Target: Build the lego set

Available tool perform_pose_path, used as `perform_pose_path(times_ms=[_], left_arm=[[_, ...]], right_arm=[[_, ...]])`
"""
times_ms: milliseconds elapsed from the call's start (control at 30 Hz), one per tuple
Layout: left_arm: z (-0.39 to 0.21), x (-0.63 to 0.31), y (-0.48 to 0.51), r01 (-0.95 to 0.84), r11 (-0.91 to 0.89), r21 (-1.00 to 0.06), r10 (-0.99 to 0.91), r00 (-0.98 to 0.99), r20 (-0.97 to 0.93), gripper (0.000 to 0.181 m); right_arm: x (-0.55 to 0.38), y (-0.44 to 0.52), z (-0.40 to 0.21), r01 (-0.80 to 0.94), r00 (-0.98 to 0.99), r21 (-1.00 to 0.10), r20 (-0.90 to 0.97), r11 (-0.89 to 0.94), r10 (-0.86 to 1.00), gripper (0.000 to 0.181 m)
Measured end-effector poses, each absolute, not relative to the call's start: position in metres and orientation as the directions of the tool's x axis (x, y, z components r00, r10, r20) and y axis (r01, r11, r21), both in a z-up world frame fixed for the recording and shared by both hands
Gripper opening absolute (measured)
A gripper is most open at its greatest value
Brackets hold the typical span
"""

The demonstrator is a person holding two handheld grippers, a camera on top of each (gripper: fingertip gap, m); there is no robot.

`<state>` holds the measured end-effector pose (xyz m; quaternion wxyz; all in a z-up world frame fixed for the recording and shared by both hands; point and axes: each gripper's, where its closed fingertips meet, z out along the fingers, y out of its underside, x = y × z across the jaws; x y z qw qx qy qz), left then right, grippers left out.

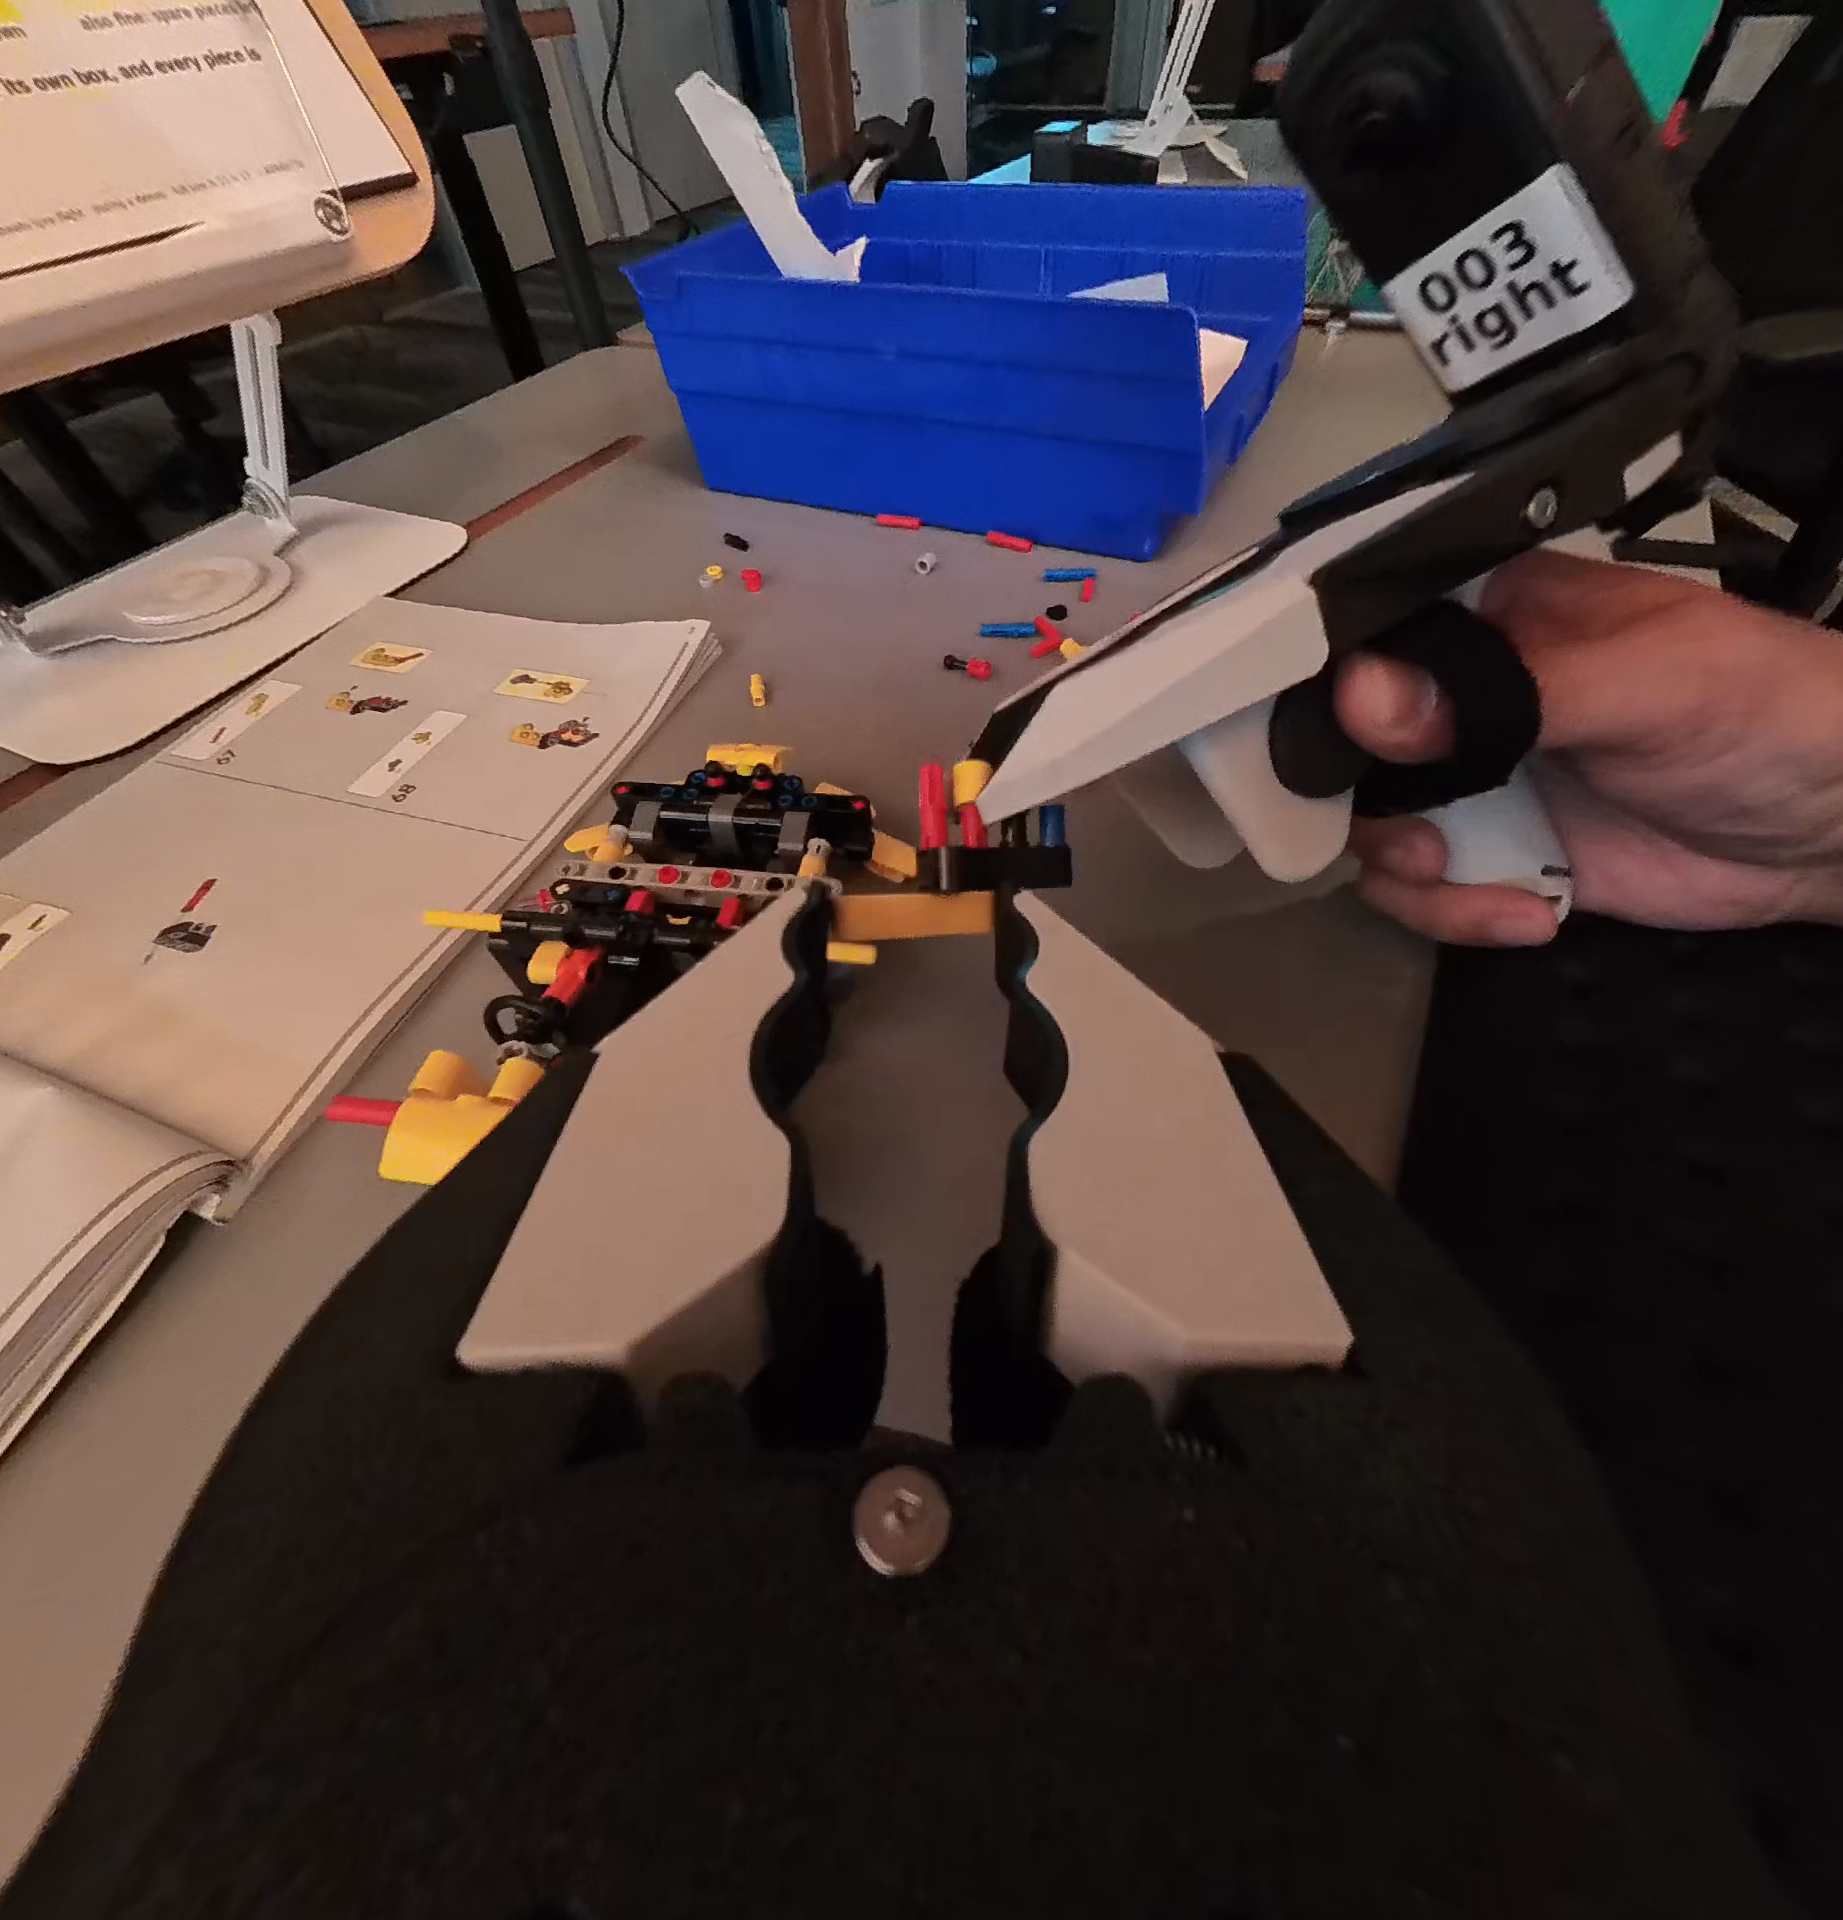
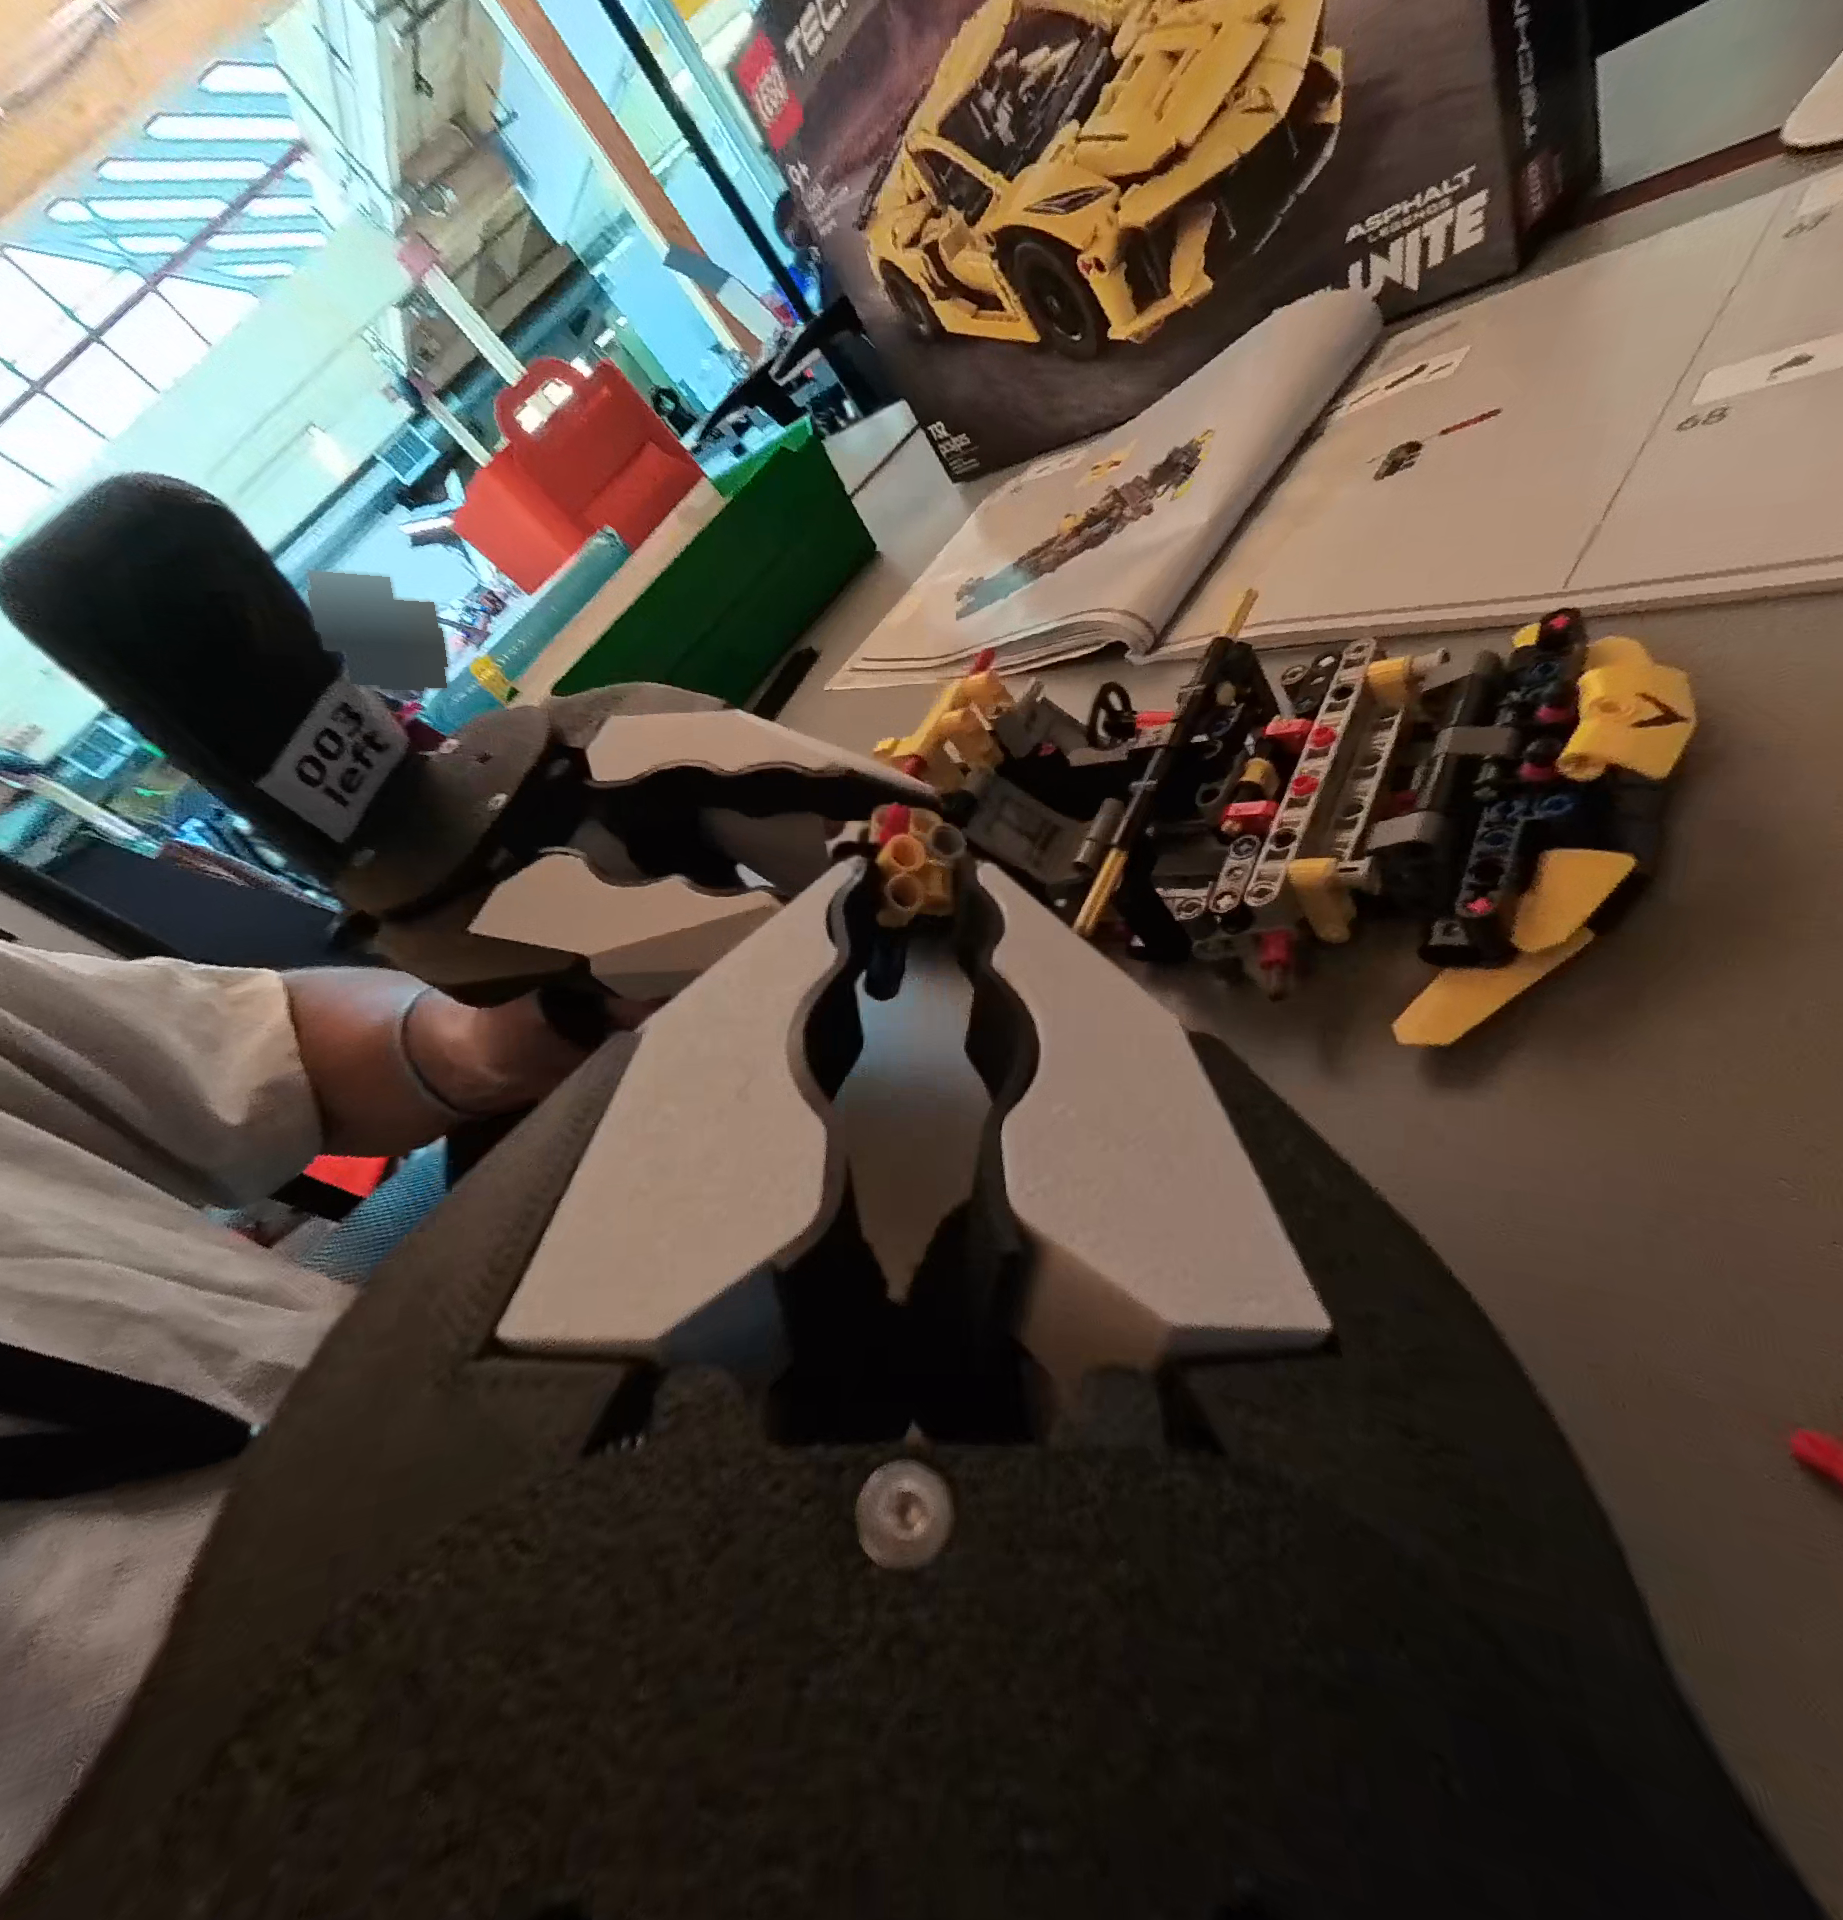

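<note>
At centre frame our left gripper [image 1: 901,914] clamped a small sub-assembly [image 1: 984,868] by its yellow base while our right gripper [image 2: 912,883] pinched its yellow connector. We judged it light, rigid, and loosely pinned, best held by its stiff beams.

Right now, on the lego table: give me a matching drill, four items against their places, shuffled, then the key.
Items
1. blue bin
2. instruction booklet
3. small sub-assembly
4. car chassis

Places
A. lying on the table beside the open booklet
B. gripped between the left gripper and right gripper
C. far side of the table, loose pins scattered in front
D. open flat at the table's left

Pairs: 1-C, 2-D, 3-B, 4-A
</note>
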<state>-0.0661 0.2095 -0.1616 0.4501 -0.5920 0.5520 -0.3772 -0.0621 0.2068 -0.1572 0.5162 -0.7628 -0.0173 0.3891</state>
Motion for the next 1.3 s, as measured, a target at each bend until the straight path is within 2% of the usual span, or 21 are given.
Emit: perform_pose_path(times_ms=[133, 400, 533, 667, 767, 867, 967, 1100, 1300], left_arm=[[-0.164, -0.067, 0.21, -0.334, 0.051, -0.941, -0.99, 0.106, -0.091, 0.031], [-0.17, -0.067, 0.209, -0.38, 0.2, -0.903, -0.964, 0.089, -0.251, 0.031], [-0.172, -0.064, 0.209, -0.374, 0.106, -0.921, -0.987, 0.071, -0.142, 0.032], [-0.172, -0.064, 0.21, -0.366, 0.057, -0.929, -0.993, 0.074, -0.09, 0.032], [-0.173, -0.065, 0.215, -0.361, -0.026, -0.932, -0.996, 0.09, -0.007, 0.032], [-0.172, -0.067, 0.219, -0.343, -0.128, -0.931, -0.99, 0.099, 0.1, 0.032], [-0.172, -0.067, 0.217, -0.33, -0.246, -0.911, -0.969, 0.065, 0.238, 0.032], [-0.169, -0.068, 0.204, -0.32, -0.388, -0.864, -0.908, -0.028, 0.418, 0.032], [-0.179, -0.069, 0.188, -0.403, -0.394, -0.826, -0.882, -0.087, 0.463, 0.032]], right_arm=[[-0.062, 0.207, -0.161, -0.267, 0.784, -0.856, -0.46, -0.443, 0.416, 0.014], [-0.063, 0.205, -0.169, -0.192, 0.81, -0.859, -0.412, -0.475, 0.417, 0.014], [-0.058, 0.206, -0.167, -0.219, 0.801, -0.849, -0.438, -0.481, 0.408, 0.014], [-0.054, 0.206, -0.167, -0.05, 0.863, -0.917, -0.24, -0.397, 0.444, 0.026], [-0.056, 0.203, -0.163, 0.017, 0.864, -0.941, -0.156, -0.339, 0.478, 0.028], [-0.059, 0.202, -0.157, 0.152, 0.859, -0.963, 0.018, -0.221, 0.511, 0.04], [-0.059, 0.2, -0.163, 0.317, 0.846, -0.926, 0.178, -0.206, 0.502, 0.044], [-0.061, 0.194, -0.158, 0.423, 0.834, -0.882, 0.291, -0.207, 0.468, 0.042], [-0.069, 0.186, -0.165, 0.63, 0.72, -0.761, 0.5, -0.152, 0.481, 0.034]])
